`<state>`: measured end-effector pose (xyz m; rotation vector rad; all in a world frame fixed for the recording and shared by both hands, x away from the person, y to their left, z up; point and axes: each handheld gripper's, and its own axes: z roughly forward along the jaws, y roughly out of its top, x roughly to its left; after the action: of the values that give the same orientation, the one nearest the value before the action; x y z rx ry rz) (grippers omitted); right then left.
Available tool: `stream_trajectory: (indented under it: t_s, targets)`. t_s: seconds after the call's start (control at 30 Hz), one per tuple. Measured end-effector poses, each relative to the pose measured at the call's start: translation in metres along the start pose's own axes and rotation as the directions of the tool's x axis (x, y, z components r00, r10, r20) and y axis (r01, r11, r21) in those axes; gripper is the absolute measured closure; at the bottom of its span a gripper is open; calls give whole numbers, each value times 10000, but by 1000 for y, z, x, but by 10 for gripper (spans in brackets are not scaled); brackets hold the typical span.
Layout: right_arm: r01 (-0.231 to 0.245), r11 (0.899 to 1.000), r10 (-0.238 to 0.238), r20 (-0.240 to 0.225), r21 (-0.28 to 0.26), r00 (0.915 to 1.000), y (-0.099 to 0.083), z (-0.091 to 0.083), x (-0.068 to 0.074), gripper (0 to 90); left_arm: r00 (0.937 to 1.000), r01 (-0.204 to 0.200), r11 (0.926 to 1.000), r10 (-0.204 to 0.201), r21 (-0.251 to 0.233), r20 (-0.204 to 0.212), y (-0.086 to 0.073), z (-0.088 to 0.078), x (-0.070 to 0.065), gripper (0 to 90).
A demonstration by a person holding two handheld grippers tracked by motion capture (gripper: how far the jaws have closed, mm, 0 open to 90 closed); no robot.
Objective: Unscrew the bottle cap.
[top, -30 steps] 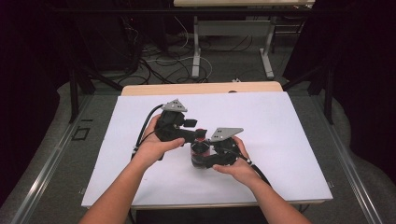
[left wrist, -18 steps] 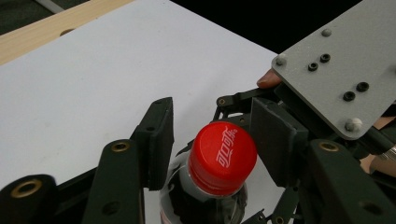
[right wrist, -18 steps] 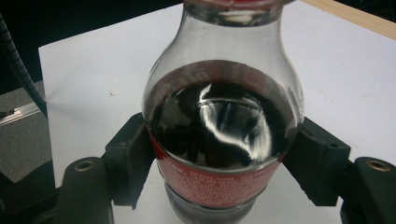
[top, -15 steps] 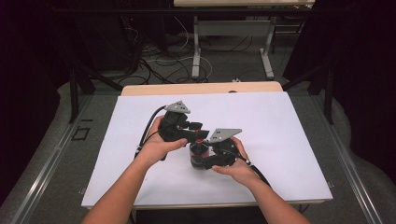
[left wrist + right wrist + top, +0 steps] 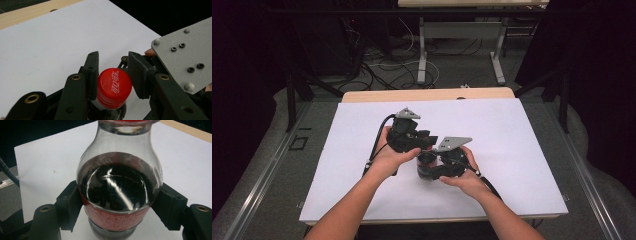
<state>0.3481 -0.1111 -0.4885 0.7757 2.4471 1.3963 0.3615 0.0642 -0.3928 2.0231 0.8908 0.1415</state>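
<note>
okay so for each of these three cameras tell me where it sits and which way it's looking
High view: above the person's side, facing forward and down on the white-covered table; forearms and both tongs show.
Left gripper view: rides the left tongs, looking down on the red screw cap.
Right gripper view: rides the right tongs, facing the clear dark-cola bottle.
Shared: both gripper views show one bottle.
</note>
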Motion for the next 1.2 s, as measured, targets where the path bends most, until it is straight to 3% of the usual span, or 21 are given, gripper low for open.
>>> stream_trajectory:
  t_s: [0.1, 0.37, 0.7, 0.73, 0.9, 1.0, 1.17, 1.2]
  targets:
    - [-74, 9998, 74, -2, 162, 10000, 0, -1, 0, 297, 9992, 396, 9992, -396, -86, 66, 2, -2, 0, 623]
    - [53, 10000, -53, 8, 54, 10000, -1, 2, 0, 297, 9991, 425, 9987, -425, -295, -1, 7, -6, 2, 625]
    - [-146, 9998, 144, 155, 145, 9998, -2, 0, -5, 297, 9947, 1011, 9934, -1020, -541, -145, 6, -14, 21, 625]
    - [-80, 9999, 82, 237, -77, 9997, -2, 1, -6, 296, 9946, 1011, 9925, -1024, -687, -164, 6, -15, 24, 625]
    - [-159, 9996, 169, 431, -226, 9989, -3, 1, -10, 297, 9890, 1401, 9869, -1433, -796, -360, -1, -18, 36, 625]
    - [-176, 9998, 174, 634, 23, 9978, -4, -1, -13, 297, 9842, 1687, 9813, -1729, -923, -392, -7, -20, 44, 625]
    - [-227, 9997, 232, 953, -58, 9952, -4, 2, -18, 297, 9795, 1855, 9773, -1922, -1022, -610, -20, -26, 57, 626]
    - [-175, 9996, 195, 1053, -208, 9942, -4, 4, -20, 297, 9758, 2023, 9730, -2099, -1114, -612, -23, -27, 59, 626]
